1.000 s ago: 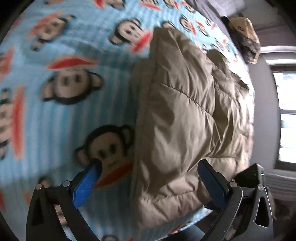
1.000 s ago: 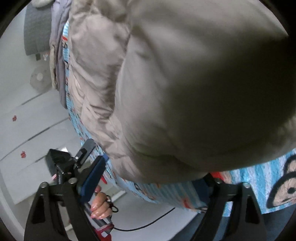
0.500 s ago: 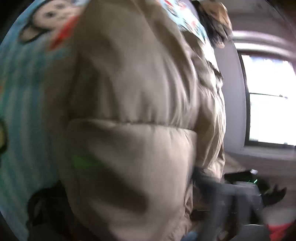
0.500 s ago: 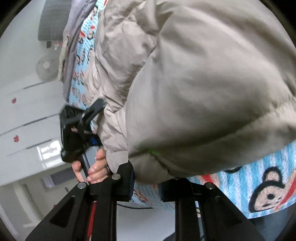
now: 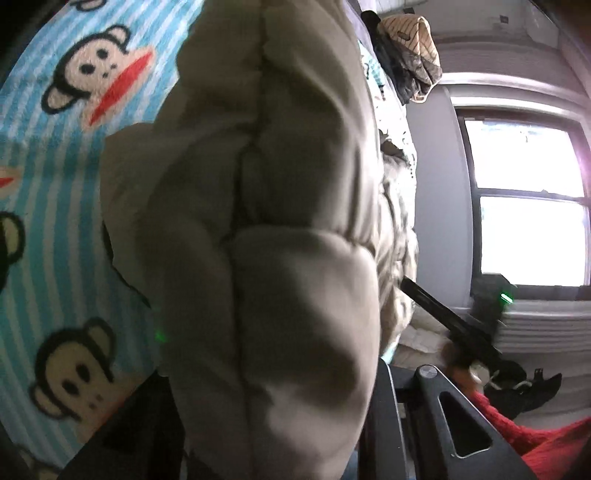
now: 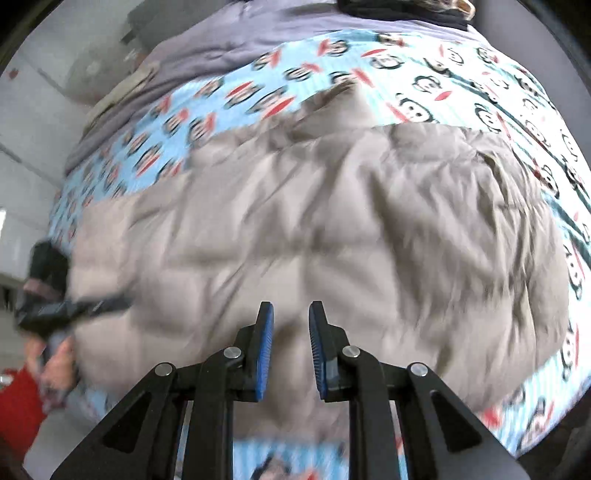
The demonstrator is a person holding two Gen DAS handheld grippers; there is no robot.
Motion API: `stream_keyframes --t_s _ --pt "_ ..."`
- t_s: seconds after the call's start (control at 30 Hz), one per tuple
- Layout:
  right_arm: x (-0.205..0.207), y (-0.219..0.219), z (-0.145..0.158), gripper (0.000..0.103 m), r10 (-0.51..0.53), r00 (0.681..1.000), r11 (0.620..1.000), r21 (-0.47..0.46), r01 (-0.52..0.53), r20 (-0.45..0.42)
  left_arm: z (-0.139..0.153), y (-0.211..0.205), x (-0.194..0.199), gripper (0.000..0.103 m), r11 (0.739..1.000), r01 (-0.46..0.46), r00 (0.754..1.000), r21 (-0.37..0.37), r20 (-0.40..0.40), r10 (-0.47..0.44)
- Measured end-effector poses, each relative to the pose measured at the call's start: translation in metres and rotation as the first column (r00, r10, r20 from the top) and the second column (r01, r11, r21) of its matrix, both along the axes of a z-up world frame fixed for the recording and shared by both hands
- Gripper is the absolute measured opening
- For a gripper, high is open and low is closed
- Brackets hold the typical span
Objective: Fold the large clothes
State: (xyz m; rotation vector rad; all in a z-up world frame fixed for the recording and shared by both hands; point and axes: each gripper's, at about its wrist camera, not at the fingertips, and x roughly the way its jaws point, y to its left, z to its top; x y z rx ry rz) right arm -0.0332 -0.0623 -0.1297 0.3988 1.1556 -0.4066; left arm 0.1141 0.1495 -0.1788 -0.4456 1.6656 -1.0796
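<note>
A beige puffer jacket (image 6: 332, 221) lies spread on a bed with a blue monkey-print blanket (image 6: 229, 88). In the left wrist view a thick bunch of the jacket (image 5: 266, 258) fills the middle. My left gripper (image 5: 269, 402) is closing on it, its pads buried in the padding and only the black finger frames (image 5: 428, 410) showing. My right gripper (image 6: 291, 343) points steeply down over the jacket, its blue pads (image 6: 266, 347) close together with a fold of the near hem pinched between them. Each gripper also appears blurred in the other's view.
A grey quilt (image 6: 258, 33) covers the far end of the bed. A heap of dark and striped clothes (image 5: 410, 55) sits at the bed's far corner. A bright window (image 5: 528, 206) and a radiator (image 5: 546, 332) stand to the right. A red sleeve (image 5: 532, 439) is close by.
My left gripper, open over the jacket's hem a second ago, has closed into the padding and lifted it. My right gripper shut on the near edge, rose and tipped to look down.
</note>
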Motion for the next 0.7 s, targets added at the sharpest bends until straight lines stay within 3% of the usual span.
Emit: stream_keyframes --t_s 0.13,0.3,0.5,0.6,0.7 --pt "0.025 -0.029 -0.032 0.017 0.001 1.000 1.000 0.028 -0.001 -0.001 0.042 -0.016 -0.008 0.023 1.000 0.001 1.000 -0.014 0.021 -0.001" --pt "0.041 -0.046 -0.056 0.016 -0.013 1.000 0.989 0.150 0.011 0.016 0.111 -0.074 -0.032 0.023 0.999 0.051 0.993 0.011 0.109 -0.052" --pt "0.034 -0.073 -0.079 0.012 -0.058 0.997 0.941 0.335 0.038 0.050 0.162 -0.185 -0.076 0.023 0.978 0.118 0.962 0.172 0.224 -0.156" --pt "0.028 -0.089 -0.091 0.006 -0.096 0.993 0.900 0.433 0.059 0.065 0.173 -0.238 -0.097 0.023 0.957 0.144 0.936 0.252 0.280 -0.214" --pt "0.022 -0.102 -0.102 0.002 -0.136 0.988 0.845 0.528 0.078 0.072 0.173 -0.270 -0.114 0.030 0.935 0.157 0.911 0.317 0.319 -0.261"
